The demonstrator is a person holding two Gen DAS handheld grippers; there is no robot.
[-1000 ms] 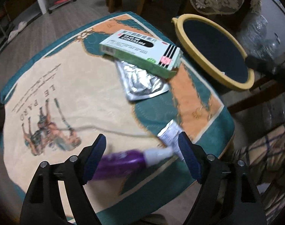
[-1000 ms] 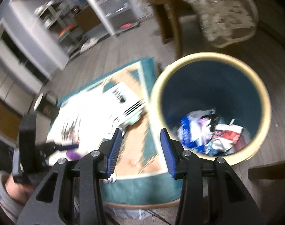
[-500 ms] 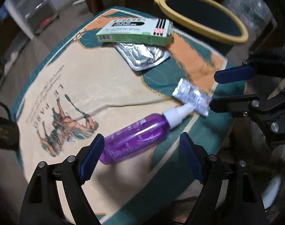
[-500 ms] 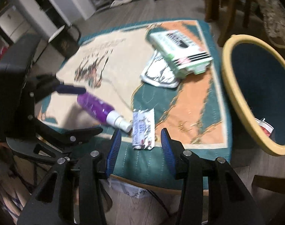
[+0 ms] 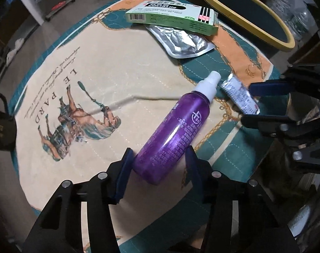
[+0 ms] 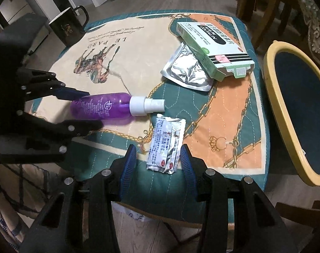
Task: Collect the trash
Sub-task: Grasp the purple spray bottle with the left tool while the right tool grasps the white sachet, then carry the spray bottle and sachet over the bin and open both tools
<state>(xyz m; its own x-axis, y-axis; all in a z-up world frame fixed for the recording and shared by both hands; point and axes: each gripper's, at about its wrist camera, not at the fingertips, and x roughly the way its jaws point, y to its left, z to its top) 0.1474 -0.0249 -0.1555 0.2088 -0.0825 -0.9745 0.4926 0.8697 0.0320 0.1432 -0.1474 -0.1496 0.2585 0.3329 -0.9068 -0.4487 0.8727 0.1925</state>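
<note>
A: Left hand-held gripper [image 5: 157, 164]?
B: Jaws apart, straddling the base of the purple bottle [image 5: 176, 124]; small gaps show at both pads, so not clamped. Bottle lies flat near the tabletop's [image 6: 139, 48] near edge, white cap toward the centre.

A: Right hand-held gripper [image 6: 159, 158]?
B: Also open, either side of the foil sachet [image 6: 167, 143] (flat, just beside the cap, at the near edge).

A: Remaining items?
B: Green box [image 6: 214, 46] toward the far right corner, resting partly on a silver pouch [image 6: 187, 71]. Bin [image 6: 278, 97] stands off the right edge. Black mug [image 6: 68, 28] at the far left corner.
</note>
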